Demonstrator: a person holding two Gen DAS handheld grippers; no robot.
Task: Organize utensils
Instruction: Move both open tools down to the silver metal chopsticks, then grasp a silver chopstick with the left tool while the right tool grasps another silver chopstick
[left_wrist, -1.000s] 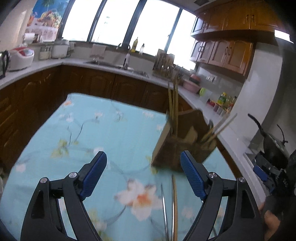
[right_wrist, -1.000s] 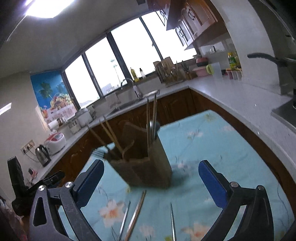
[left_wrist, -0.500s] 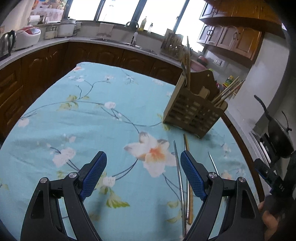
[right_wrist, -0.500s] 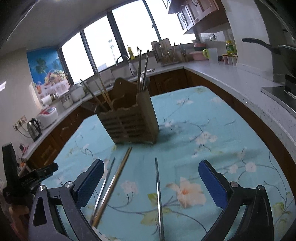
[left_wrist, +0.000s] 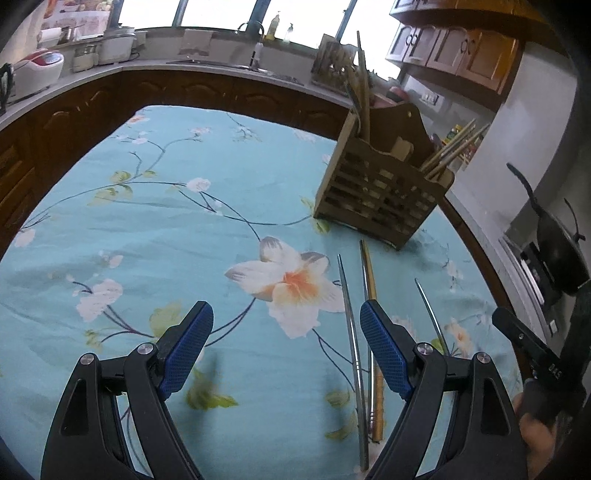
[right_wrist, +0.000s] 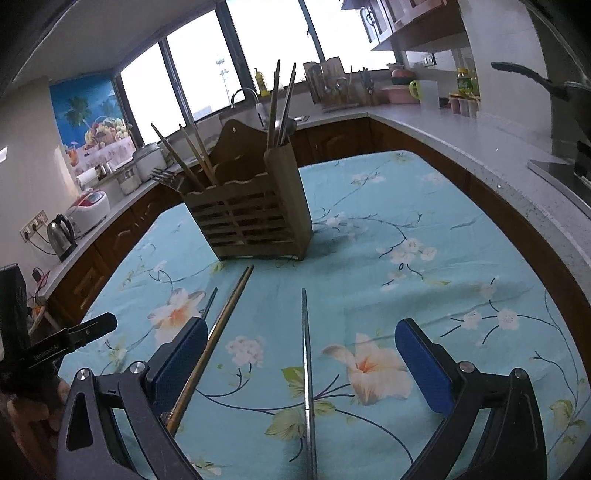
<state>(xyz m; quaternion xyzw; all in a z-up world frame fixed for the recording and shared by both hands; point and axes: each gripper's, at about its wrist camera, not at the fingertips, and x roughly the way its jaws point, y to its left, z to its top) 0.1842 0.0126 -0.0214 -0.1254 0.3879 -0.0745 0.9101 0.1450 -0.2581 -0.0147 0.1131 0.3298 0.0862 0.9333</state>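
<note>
**Both grippers open over loose chopsticks, holder waiting just beyond**

Floral turquoise tablecloth (left_wrist: 155, 229) is filling both views, laid over a table in a kitchen with dark wooden cabinets and a bright window behind. I am holding the left gripper (left_wrist: 286, 345) with its jaws standing wide and nothing between them; its right pad is lying over the brass-coloured chopstick (left_wrist: 369, 280), so I am judging it to be lining up on that cluster. The right gripper (right_wrist: 301, 356) is likewise gaping wide, and the lone steel chopstick (right_wrist: 305, 350) is running straight up the gap between its blue pads without either pad touching it, which reads as a deliberate straddle ahead of a pinch.

The wooden utensil holder (right_wrist: 255, 218) is standing upright just past the chopstick tips, already carrying chopsticks in both end compartments, so the loose ones are probably lying pointed at it for a short lift and drop.

The right wrist view is showing me what the left cannot: a fork (right_wrist: 166, 175) poking from behind the holder's far side, and the brass stick's butt end disappearing under the left pad. The left wrist view is giving me the thin steel chopstick (left_wrist: 351, 332) beside the brass one and the third, separate one (left_wrist: 430, 314) off to the right, plus the other gripper's tip and a hand at the frame edge
</note>
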